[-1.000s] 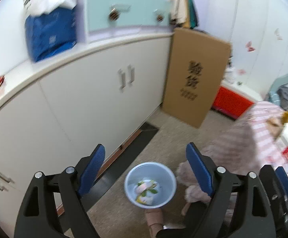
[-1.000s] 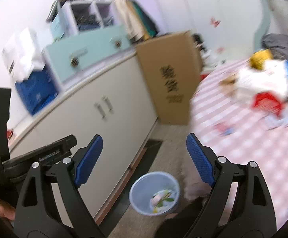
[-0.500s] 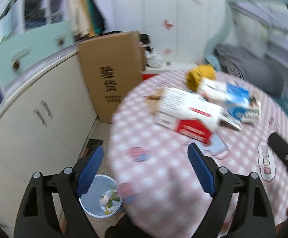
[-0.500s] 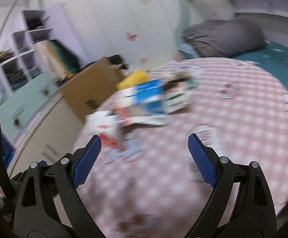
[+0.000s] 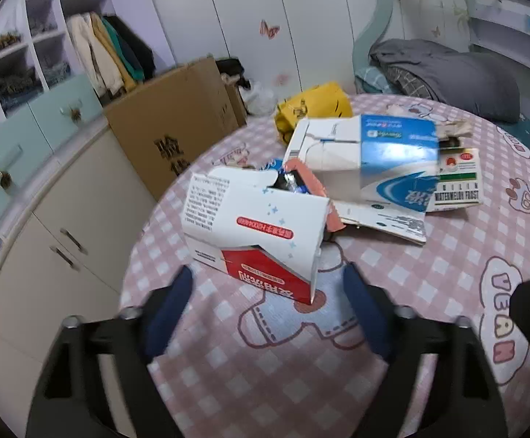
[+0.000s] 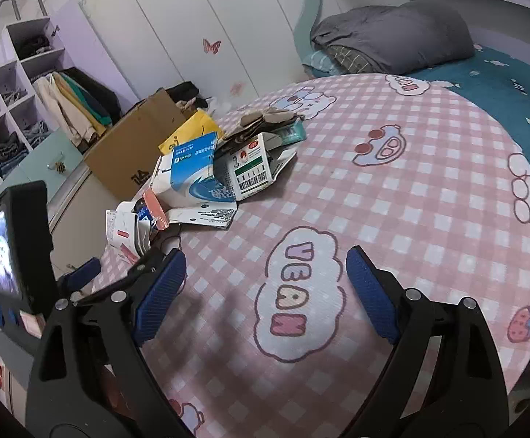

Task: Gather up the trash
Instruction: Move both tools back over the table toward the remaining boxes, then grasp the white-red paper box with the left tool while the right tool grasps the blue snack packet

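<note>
A pile of trash lies on the round table with the pink checked cloth (image 5: 265, 365). Nearest is a torn red and white carton (image 5: 254, 226), behind it a blue and white carton (image 5: 392, 160), a green and white box (image 5: 458, 179) and a yellow bag (image 5: 312, 106). My left gripper (image 5: 267, 306) hovers low over the cloth with its jaws closing. The red and white carton's near corner reaches between the fingertips, and the pads do not touch it. My right gripper (image 6: 265, 284) stands open over the bare cloth (image 6: 411, 182), well to the right of the pile (image 6: 192, 171), with nothing between its fingers.
A tall cardboard box (image 5: 177, 124) leans against the white cabinet (image 5: 64, 226) left of the table. Behind the table is a bed with a grey duvet (image 5: 447, 73) and a blue sheet (image 6: 502, 73). The left tool's screen (image 6: 13, 248) fills the right view's left edge.
Both views swung from the floor bin and the cabinet over to the table. The left gripper came up close to the red and white carton, and its jaws now stand narrower.
</note>
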